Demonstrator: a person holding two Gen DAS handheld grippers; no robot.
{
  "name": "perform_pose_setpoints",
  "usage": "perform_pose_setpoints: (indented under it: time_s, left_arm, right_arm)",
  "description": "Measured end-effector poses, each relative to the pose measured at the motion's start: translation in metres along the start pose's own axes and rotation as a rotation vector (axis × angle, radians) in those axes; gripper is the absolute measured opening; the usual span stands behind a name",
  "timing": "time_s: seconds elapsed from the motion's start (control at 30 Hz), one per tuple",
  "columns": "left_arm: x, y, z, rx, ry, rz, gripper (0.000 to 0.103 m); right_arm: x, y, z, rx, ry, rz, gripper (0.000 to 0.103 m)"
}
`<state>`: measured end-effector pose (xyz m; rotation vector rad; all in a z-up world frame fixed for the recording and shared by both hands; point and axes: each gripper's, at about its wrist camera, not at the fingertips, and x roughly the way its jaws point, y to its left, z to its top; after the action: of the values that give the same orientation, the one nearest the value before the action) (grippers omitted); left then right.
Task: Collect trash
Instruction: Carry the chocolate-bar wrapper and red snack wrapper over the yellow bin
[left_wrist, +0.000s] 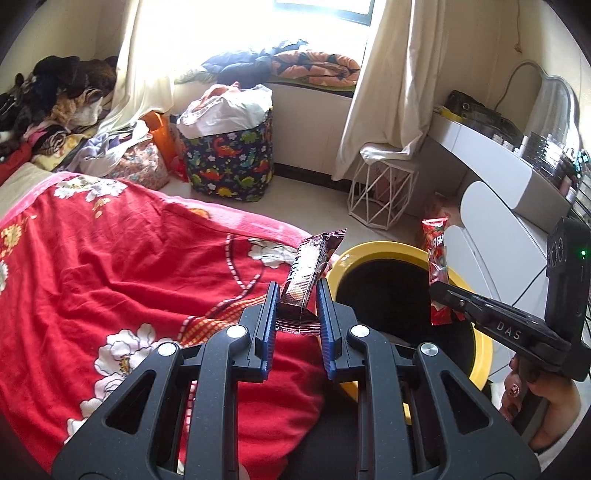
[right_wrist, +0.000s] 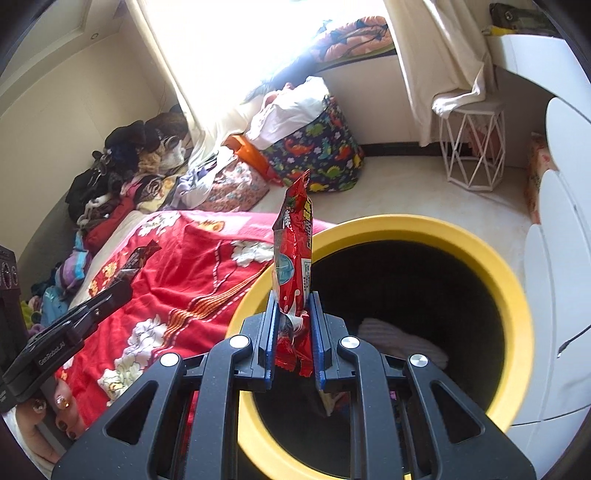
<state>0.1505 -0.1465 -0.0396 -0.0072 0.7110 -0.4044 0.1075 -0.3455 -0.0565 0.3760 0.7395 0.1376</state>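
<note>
1. The left tool (left_wrist: 297, 291) is clamped on the lower end of a dark brown crinkly plastic snack wrapper (left_wrist: 308, 275), which stands up from between the blue-padded fingers (left_wrist: 269, 321) over the edge of the bed, just beside the bin.
2. The right tool (right_wrist: 293, 306) grips a shiny red foil snack packet (right_wrist: 293, 254) near its bottom; the packet rises upright between the fingers, above the near rim of the bin's opening.
3. The round yellow-rimmed waste bin with a dark inside (right_wrist: 513, 288) stands on the floor against the bed; something pale and crumpled lies inside it.
4. A red fleece blanket with white flowers (left_wrist: 122, 258) covers the bed, with a heap of clothes at its far end.
5. Beyond the bed are a dark dinosaur-print fabric basket (left_wrist: 231, 158) stuffed with white cloth, a white wire-frame stool (left_wrist: 384, 188), cream curtains at a bright window, and white rounded drawers on the right.
</note>
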Motion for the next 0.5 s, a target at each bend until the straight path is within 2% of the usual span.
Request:
perform_pose_setpoints:
  time_s: [0.5]
  left_arm:
    - [0.007, -0.051, -0.006, 0.085, 0.013, -0.079, 0.015]
  right_arm:
    - [-0.028, -0.033, -0.001, -0.006, -0.060, -0.136, 0.016]
